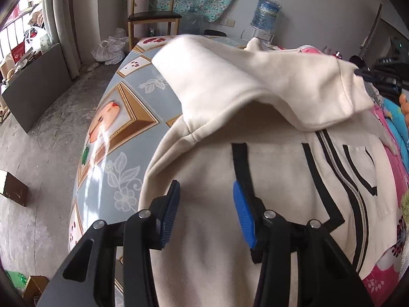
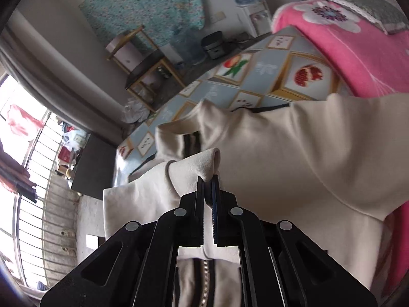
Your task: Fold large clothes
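Cream zip-front jacket point(image 1: 268, 168) spread across the worktop point(image 1: 120, 138), zipper and black stripes facing up, covering most of the patterned blue oilcloth; pink floral blanket point(image 2: 358, 48) bunched at the far right side, touching the jacket's edge

Right tool point(image 2: 207, 179) clamped tight on a fold of cream fabric, apparently the sleeve point(image 1: 255, 76) end, with cloth pinched between the pads and bunched just above them. Seen from the left wrist view as a raised band of sleeve arching over the jacket body, its far end pulled toward the dark tip at the right edge. Motion blur there suggesting a carry in progress

Left tool point(image 1: 207, 204) hovering over the jacket's lower front, jaws apart at roughly half spread with nothing between them, blue pads bare, black stripe running just under the right pad. No contact with the cloth that can be confirmed

Step in hand, as a judgement: folding one sleeve inward across the chest, early in the fold, with the body not yet doubled over

Next move likely calling for: laying the sleeve flat along the body without dragging the whole garment, then releasing. Useful for the left tool to press or pinch the body near the shoulder to anchor it. Risk of the jacket sliding on the glossy oilcloth, or the sleeve landing twisted
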{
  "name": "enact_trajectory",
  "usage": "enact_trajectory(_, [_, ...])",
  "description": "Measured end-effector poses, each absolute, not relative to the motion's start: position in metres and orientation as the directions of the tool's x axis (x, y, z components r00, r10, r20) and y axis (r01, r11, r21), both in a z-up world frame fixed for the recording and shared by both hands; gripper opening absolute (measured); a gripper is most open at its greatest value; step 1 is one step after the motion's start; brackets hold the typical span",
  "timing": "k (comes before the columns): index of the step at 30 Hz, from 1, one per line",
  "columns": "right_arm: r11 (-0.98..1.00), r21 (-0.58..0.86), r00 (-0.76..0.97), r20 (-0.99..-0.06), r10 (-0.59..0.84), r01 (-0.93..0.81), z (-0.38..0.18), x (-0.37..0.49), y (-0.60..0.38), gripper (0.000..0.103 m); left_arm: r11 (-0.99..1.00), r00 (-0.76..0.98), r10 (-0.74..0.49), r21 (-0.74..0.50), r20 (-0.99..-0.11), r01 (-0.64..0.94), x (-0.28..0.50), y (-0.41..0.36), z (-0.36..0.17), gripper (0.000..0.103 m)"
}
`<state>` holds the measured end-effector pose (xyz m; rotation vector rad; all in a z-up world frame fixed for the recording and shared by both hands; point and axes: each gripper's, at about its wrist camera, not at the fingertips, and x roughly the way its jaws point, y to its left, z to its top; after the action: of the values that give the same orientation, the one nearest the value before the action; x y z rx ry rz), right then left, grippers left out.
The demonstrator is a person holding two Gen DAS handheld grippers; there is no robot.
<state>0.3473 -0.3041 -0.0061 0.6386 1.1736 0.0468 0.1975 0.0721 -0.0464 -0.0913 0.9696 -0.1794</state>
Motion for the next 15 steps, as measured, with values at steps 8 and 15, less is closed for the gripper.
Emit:
enact_trajectory(8, [0.783, 0.508, 0.387, -0.844, 0.371, 0.359, -0.041, 0.339, -0.345, 0.005, 0.987, 0.549, -0.145, -0.158, -0.823, 0.024, 0.221, 0.086, -0.050, 0.039])
enact_trajectory(15, [0.890, 0.346, 0.389, -0.895, 0.219, 0.295, -0.045, 0.334, -0.345, 0.023, 0.989, 0.537, -0.137, -0.145, -0.832, 0.027, 0.217, 0.084, -0.049, 0.038])
